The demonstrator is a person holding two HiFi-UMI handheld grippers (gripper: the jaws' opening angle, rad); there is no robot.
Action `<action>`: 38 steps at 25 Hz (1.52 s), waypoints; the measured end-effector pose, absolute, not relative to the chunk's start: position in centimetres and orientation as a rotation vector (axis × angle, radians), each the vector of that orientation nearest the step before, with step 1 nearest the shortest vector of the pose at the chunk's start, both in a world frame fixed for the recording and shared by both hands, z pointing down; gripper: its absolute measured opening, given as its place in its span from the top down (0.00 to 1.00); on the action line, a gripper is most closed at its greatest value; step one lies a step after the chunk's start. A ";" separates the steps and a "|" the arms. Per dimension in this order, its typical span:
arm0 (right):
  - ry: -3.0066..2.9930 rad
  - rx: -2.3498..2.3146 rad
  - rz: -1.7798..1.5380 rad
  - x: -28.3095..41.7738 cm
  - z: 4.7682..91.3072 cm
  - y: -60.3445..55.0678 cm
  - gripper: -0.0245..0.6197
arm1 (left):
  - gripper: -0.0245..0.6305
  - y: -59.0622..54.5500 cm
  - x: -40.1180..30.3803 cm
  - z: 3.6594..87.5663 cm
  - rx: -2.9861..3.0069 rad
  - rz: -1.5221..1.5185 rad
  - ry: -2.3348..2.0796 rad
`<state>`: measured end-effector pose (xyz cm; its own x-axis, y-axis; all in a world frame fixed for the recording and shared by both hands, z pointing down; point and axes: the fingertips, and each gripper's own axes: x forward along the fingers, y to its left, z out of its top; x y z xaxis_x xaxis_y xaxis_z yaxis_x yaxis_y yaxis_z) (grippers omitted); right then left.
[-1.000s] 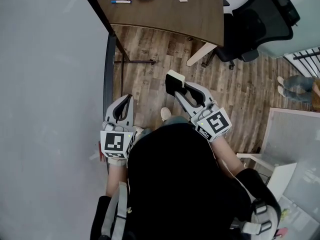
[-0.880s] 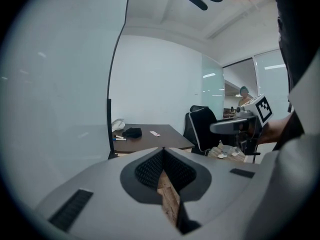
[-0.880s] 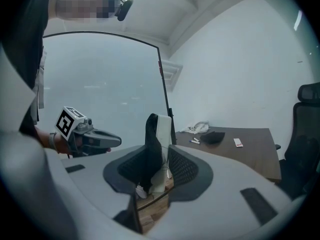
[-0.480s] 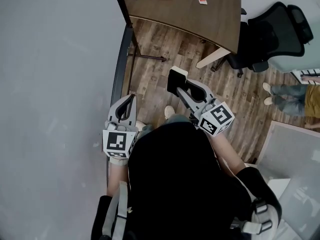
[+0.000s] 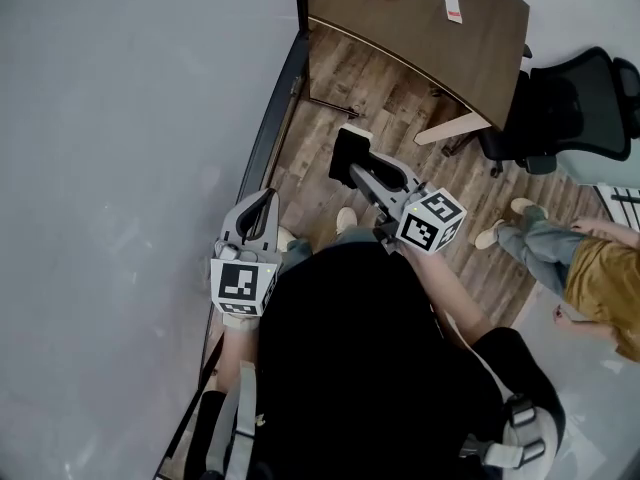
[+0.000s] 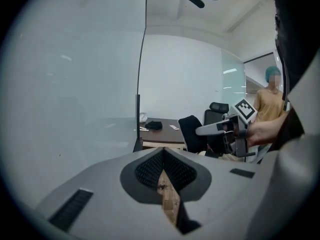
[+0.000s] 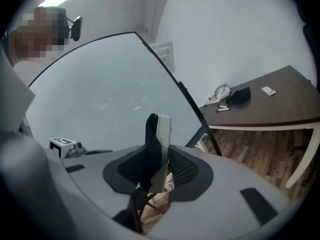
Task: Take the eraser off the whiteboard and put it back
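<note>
Black-felt eraser (image 5: 346, 149) sat pinched in the right gripper (image 5: 354, 171), off the whiteboard (image 5: 120, 168) at left, ready for its return, while the left gripper (image 5: 257, 206) hung pressed together, empty.

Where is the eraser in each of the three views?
Head view: eraser above centre, in the right tool.
Left gripper view: probably the dark block at that tool's tip, right of centre.
Right gripper view: centre, upright between the jaws.
Shared landmark: brown desk.
</note>
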<state>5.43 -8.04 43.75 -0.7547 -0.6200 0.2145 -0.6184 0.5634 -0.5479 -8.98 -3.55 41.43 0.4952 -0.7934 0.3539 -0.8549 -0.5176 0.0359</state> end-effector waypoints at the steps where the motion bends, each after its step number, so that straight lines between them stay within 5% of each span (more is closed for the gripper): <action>1: 2.761 -1.076 -1.017 4.8 44.3 -8.3 0.75 | 0.95 -3.4 -9.5 41.7 2.521 0.439 -1.423; 38: 2.471 -0.722 -1.908 -10.5 59.3 -11.7 0.75 | 0.95 0.4 -16.7 44.9 2.227 0.537 -1.675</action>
